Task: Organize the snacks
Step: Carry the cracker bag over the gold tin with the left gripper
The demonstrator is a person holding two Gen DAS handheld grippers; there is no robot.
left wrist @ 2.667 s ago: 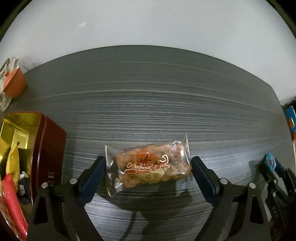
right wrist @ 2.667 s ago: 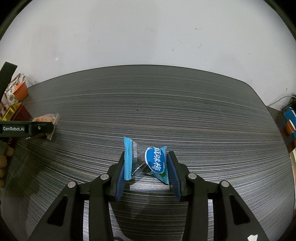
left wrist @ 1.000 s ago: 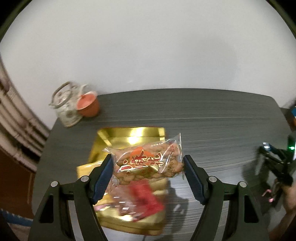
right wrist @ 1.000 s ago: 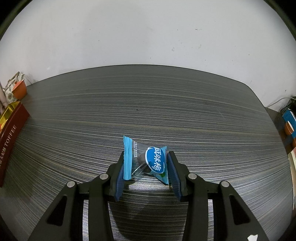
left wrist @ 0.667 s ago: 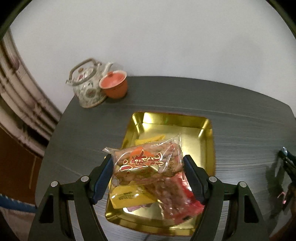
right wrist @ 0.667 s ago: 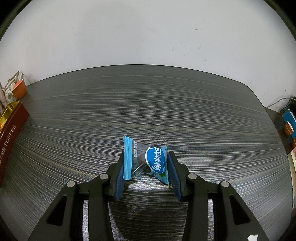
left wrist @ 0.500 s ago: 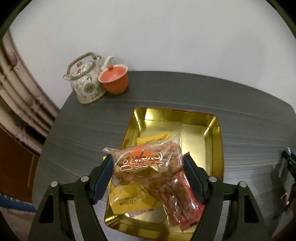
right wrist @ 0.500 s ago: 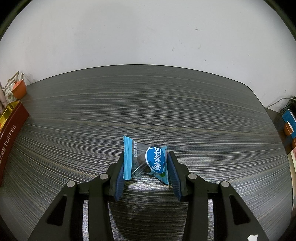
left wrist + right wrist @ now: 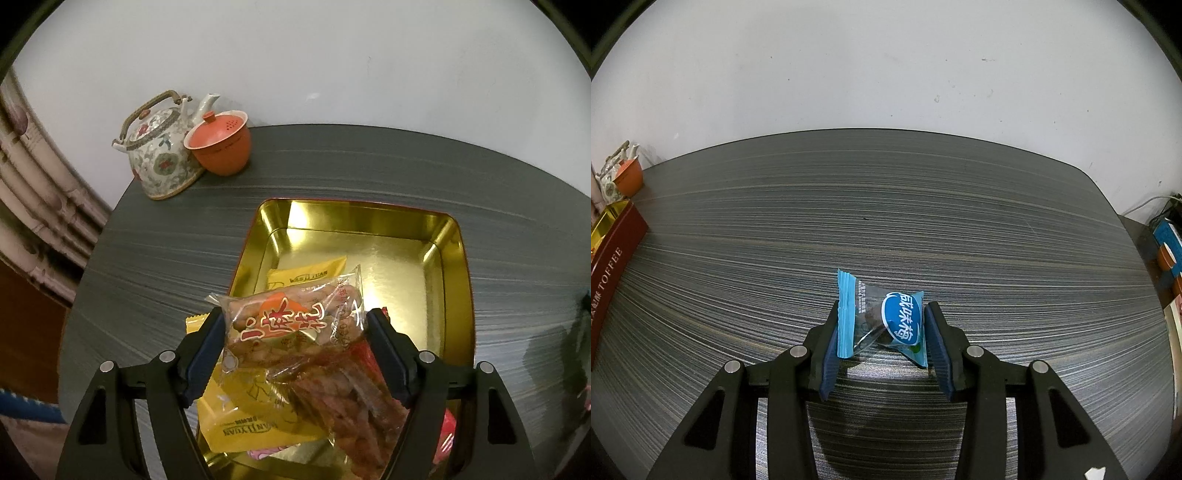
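Tin (image 9: 452, 236) cut off at bottom, "TOFFEE" read on its side; snack bag (image 9: 291, 325) clamped by left gripper (image 9: 295, 347) above tin; blue candy (image 9: 882, 321) pinched by nearly closed right gripper (image 9: 882, 345) on table (image 9: 923, 221).

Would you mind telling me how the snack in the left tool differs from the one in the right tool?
The clear packet in the left tool is wide, with red lettering and brown pieces inside; the blue packet in the right tool is small, holding one dark piece. The clear packet hangs over the gold tin; the blue packet is over bare table. Both are gripped by their ends.
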